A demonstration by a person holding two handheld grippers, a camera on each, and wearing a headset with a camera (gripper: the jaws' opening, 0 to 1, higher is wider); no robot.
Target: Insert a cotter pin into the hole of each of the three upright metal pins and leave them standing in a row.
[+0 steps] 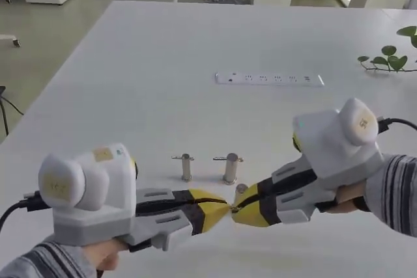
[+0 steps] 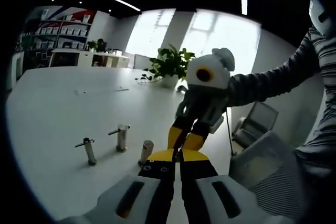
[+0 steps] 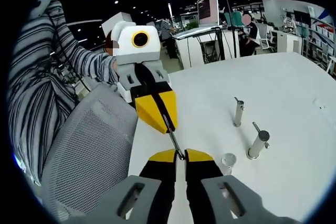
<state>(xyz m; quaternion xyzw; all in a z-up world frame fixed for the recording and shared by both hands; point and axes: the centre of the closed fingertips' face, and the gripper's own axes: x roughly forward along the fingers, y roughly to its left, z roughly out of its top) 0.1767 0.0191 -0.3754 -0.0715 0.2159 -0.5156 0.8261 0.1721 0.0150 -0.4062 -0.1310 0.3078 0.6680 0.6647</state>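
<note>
On the white table [image 1: 163, 83], in the head view, the left gripper [image 1: 225, 208] and right gripper [image 1: 238, 210] met tip to tip, just in front of the bare metal pin [image 1: 241, 189]. The far pin [image 1: 186, 167] and middle pin [image 1: 230, 168] stood upright beside it, each with a crosspiece through its top. In the left gripper view, its jaws were pressed together. In the right gripper view, the cotter pin [image 3: 171, 135] bridged both grippers, pinched at each end.
</note>
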